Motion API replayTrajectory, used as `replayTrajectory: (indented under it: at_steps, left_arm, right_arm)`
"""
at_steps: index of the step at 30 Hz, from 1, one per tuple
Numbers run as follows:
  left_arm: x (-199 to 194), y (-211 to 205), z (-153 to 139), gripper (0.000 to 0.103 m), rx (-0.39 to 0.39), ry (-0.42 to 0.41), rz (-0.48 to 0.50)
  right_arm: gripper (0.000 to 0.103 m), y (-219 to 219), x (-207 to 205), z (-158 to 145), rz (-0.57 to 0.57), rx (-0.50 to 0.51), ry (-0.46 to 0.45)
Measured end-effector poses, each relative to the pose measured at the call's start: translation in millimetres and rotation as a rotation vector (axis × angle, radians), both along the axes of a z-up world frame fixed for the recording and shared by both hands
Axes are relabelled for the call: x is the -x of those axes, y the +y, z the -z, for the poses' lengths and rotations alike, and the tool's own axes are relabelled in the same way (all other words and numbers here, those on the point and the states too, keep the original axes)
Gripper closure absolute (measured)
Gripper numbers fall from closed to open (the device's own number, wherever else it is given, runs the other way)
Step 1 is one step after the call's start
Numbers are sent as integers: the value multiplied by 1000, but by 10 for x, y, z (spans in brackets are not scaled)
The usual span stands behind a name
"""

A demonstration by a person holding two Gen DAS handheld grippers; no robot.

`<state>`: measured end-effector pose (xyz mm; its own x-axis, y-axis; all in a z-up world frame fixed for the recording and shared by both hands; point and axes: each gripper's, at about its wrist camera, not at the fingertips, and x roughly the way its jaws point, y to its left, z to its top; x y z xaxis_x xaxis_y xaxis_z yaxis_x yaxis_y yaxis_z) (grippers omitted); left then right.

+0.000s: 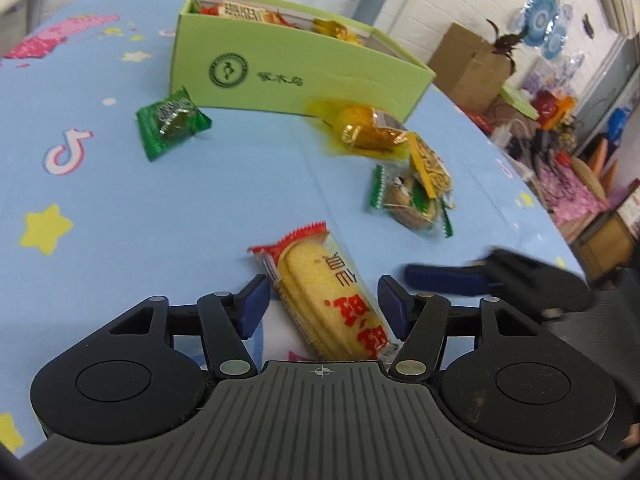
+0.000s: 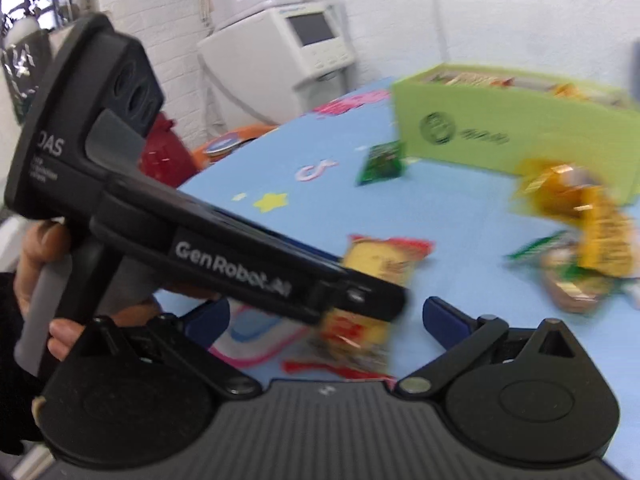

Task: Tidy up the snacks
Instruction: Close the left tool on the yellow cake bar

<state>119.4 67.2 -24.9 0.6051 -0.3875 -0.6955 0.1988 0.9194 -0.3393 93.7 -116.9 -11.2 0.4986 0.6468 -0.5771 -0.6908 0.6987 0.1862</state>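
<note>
Your left tool [image 1: 322,304] sits wide open, straddling the yellow cracker pack [image 1: 328,300] with the red crimped end; the pack lies flat on the blue table [image 1: 200,208], running diagonally between the two blue pads [image 1: 253,304], and neither pad touches it. Your right tool [image 2: 328,320] is open too, holding nothing, hovering just beside the left one; in the right wrist view the left tool's body crosses in front of the same pack.

The step in hand looks like picking up this pack to carry it to the green box [image 1: 288,76], which stands at the far side of the table and already holds several snacks. To do it well:

- Turn your wrist so the pads face the pack's long sides squarely; as it lies, they would close across it at a slant and could twist it
- Lower until the pads nearly brush the cloth, then close gently; the crackers inside will probably crack under a hard squeeze
- Keep the right tool clear, since it sits close enough to bump yours on the lift
- Lift straight up before heading to the box

Still loose on the table: a green wrapped sweet [image 1: 172,122] near the box's front wall, and a yellow wrapped snack [image 1: 364,128], a noodle-like packet [image 1: 430,164] and a green-edged biscuit [image 1: 412,200] clustered together
</note>
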Motion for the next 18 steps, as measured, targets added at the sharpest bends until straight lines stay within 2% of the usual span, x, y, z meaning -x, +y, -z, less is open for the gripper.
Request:
replayTrajectory:
  at_steps: [3,5,7,9,13,15,18]
  left_arm:
    - [-26,30,-12,43,9,-6,-53]
    - [-72,38,-13,42,35,9,-63]
    - [-92,17,-18,39,30,12,-71]
    - [-102,-2,-11,34,25,14,-87]
    - [-97,-62,18,29,41,25,-97]
    - [-95,-148,22,26,3,8,-92]
    - [-109,-280,29,32,-67,-17,-75]
  right_arm:
    - [1,-380,23,-131,165,31,-87]
    - [1,-593,-155,-169,276,43,-101]
    - [1,-750,-415,-165,378,51,-84]
    - [1,-861,-632,-136,391,9,-61]
    - [1,-918,-1071,62,399,-31,50]
    - [1,-905,-1217,149,410,-43,91]
    - [1,-863,-1309,241,385,-37,101]
